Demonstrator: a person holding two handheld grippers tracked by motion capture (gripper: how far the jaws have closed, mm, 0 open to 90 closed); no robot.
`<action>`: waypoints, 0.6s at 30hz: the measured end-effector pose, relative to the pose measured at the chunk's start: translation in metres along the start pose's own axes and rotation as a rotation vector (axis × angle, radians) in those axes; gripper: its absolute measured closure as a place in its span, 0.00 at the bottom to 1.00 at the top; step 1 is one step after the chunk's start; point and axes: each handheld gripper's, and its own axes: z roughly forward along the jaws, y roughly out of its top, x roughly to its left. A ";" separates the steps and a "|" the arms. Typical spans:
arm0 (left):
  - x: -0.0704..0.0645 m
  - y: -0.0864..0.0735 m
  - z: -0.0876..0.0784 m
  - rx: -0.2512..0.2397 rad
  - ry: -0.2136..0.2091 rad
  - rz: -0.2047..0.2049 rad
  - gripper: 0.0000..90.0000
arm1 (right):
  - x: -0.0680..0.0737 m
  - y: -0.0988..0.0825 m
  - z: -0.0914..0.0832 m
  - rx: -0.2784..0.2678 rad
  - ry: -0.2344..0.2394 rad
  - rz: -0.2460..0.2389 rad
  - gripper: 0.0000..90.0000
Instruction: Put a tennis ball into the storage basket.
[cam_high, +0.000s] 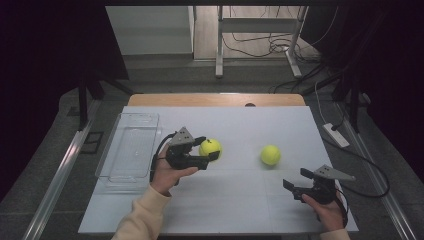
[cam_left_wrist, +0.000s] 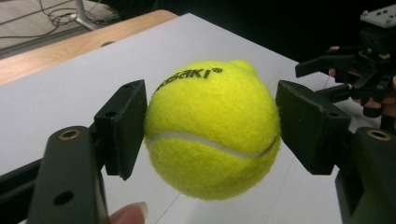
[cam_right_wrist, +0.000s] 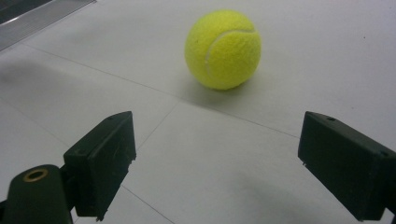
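Observation:
My left gripper (cam_high: 209, 148) is shut on a yellow tennis ball (cam_high: 210, 148) and holds it a little above the white table top (cam_high: 240, 195). In the left gripper view both black pads press on the sides of that tennis ball (cam_left_wrist: 212, 128), which bears black lettering. A second yellow tennis ball (cam_high: 270, 155) lies on the table to the right of centre. My right gripper (cam_high: 296, 181) stands open near the front right, apart from that second ball (cam_right_wrist: 222, 49), with nothing between its jaws.
A clear plastic tray (cam_high: 131, 150) sits at the left side of the table, beside my left hand. A wooden strip (cam_high: 215, 99) runs along the far edge. Cables and a power strip (cam_high: 336, 135) lie on the floor to the right.

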 end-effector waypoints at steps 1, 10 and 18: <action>0.001 0.000 -0.002 -0.003 0.005 -0.003 0.32 | 0.000 0.000 0.000 0.000 -0.001 -0.001 0.12; 0.012 0.003 -0.018 -0.042 0.040 -0.025 0.32 | 0.000 0.000 0.000 0.004 0.000 0.000 0.12; 0.017 0.002 -0.024 -0.052 0.068 -0.032 0.32 | 0.000 0.000 0.000 0.004 -0.001 -0.001 0.12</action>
